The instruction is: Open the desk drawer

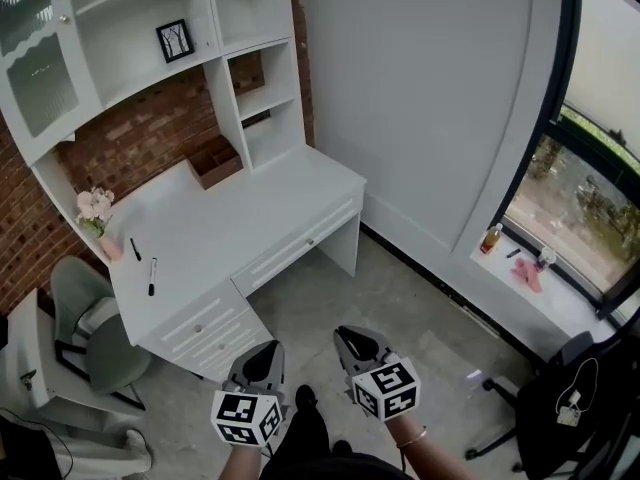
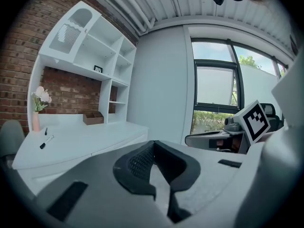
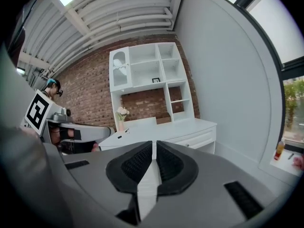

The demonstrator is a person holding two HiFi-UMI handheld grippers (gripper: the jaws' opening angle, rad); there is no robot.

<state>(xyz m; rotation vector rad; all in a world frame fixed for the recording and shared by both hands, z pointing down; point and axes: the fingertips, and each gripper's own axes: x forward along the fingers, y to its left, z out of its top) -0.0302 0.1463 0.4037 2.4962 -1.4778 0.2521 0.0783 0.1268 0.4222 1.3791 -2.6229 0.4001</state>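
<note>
Status from my end: I'm holding both tongs low in the head view, over the grey floor and well short of the desk. The left gripper is showing its jaws together in its own view, nothing between the pads. The right gripper is showing the same, pads meeting on a thin seam and gripping nothing. Both are pointing roughly toward the desk front. I'm seeing the wide drawer sitting just under the desktop, fully pushed in, its small knob facing the grippers. A stack of smaller drawers is sitting to its left in the head view, also pushed in, nearer the left gripper. Two black pens are lying on the desktop, and a pink vase of flowers is standing at the back corner by the brick wall. A green chair is sitting beside the drawer stack.
</note>
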